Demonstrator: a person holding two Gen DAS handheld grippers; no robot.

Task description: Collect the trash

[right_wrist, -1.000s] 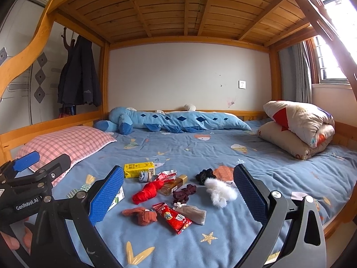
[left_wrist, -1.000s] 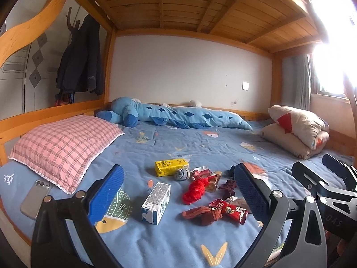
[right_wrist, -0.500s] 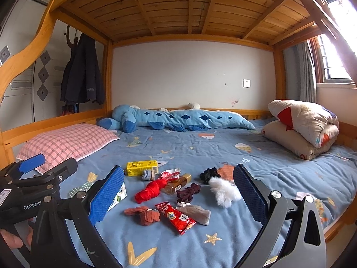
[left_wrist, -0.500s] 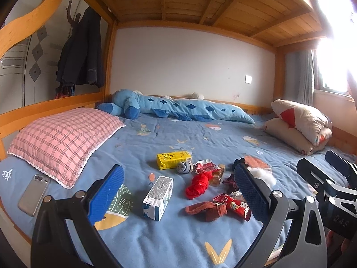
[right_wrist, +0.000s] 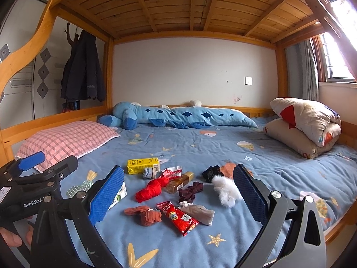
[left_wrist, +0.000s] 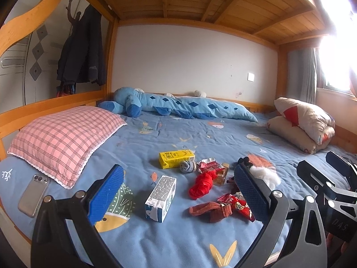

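Blue bedspread [right_wrist: 279, 167]: covers the whole lower bunk, and all the clutter sits in a loose pile near its front middle.
Left gripper [left_wrist: 178, 189]: jaws spread wide, nothing between them, hanging over the front edge of the bed and facing the pile.
Right gripper [right_wrist: 178, 189]: same deal, wide apart and empty, aimed at the pile from a bit further right.
Yellow carton [right_wrist: 142, 166]: lying flat at the back of the pile, with a small grey sock ball [right_wrist: 150, 173] touching its front.
Milk carton [left_wrist: 161, 195]: white and blue, on its side at the left of the pile, apart from the rest.
Red snack wrapper [right_wrist: 177, 217]: flat at the front, just beside a brown sock [right_wrist: 144, 214] on its left and a beige pouch [right_wrist: 198, 214] on its right.
Crumpled wrapper [right_wrist: 170, 171]: red and silver, behind a small amber bottle [right_wrist: 178, 182].
Red cloth bundle [right_wrist: 149, 189]: mid pile, left of the bottle.
Scrunchies: a dark maroon one [right_wrist: 190, 189], a black one [right_wrist: 210, 173], plus a white fluffy thing [right_wrist: 225, 188] to the right.
Phone [left_wrist: 33, 195]: face down by the corner of the pink checked pillow [left_wrist: 64, 138], well away from the pile.
Trash status: all of it on the bed, none picked up yet.
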